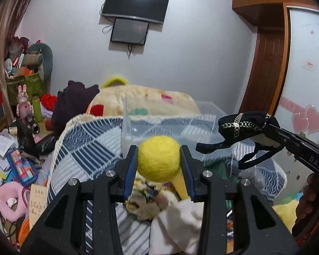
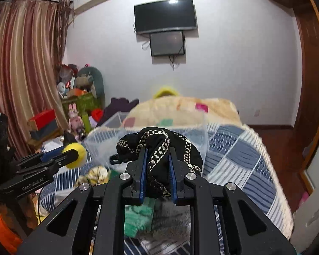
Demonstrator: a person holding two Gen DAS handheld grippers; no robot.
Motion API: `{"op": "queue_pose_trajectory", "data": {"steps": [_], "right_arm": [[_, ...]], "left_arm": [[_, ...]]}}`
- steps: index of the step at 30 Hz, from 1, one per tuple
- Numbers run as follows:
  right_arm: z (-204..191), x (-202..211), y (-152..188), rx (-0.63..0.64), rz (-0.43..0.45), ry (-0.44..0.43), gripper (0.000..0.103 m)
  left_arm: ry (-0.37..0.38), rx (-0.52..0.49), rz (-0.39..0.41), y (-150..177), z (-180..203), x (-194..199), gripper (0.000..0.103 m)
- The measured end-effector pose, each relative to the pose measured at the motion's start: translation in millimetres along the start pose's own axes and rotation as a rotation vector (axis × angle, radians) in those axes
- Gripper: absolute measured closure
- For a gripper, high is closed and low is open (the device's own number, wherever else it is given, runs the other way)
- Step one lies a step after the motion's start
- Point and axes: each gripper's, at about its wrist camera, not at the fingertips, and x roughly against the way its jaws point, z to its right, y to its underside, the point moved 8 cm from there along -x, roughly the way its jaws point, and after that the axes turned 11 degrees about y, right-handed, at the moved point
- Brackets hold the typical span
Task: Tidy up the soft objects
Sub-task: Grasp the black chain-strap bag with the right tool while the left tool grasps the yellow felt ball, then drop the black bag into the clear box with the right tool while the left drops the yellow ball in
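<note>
Left wrist view: my left gripper (image 1: 159, 159) is clamped on a yellow felt ball (image 1: 158, 158), held just before the clear plastic bin (image 1: 210, 114).
Writing there: "DAS" on my right gripper (image 1: 263, 131).
Right wrist view: its jaws pinch a black gold-trimmed garment (image 2: 159, 148), near the bin.
Writing here: "GenRobot.AI" on the left gripper.

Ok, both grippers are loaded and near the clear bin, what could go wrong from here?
1. The yellow felt ball sits at the very tips of the left hand-held gripper; being round, it might pop out before reaching the clear bin.
2. The black garment in the right hand-held gripper dangles a loose strap, which could snag on the bin rim.
3. The two grippers are close together, so they may collide above the bin.
</note>
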Motion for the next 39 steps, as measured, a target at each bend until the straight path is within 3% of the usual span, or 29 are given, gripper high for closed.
{"op": "queue_pose_trajectory", "data": {"steps": [7, 14, 22, 29, 39], "right_arm": [[-1.8, -1.4, -34.8, 0.015, 0.082, 0.010, 0.087], [-3.3, -29.6, -56.5, 0.020, 0.103, 0.037, 0.087], [-2.4, -79.5, -50.0, 0.053, -0.022, 0.029, 0.087], [-4.3, -107.8, -22.9, 0.083, -0.149, 0.012, 0.087], [-2.0, -127.8, -2.9, 0.135, -0.267, -0.015, 0.083]], "left_arm": [[0.011, 0.003, 0.052, -35.7, -7.5, -1.1, 0.064], [0.008, -0.013, 0.036, -58.8, -16.4, -21.3, 0.063], [0.030, 0.023, -0.070, -59.9, -30.2, -62.2, 0.063], [0.017, -0.031, -0.212, -38.4, -28.5, -105.9, 0.064], [-0.005, -0.042, -0.297, -18.0, -28.1, -127.4, 0.063]]}}
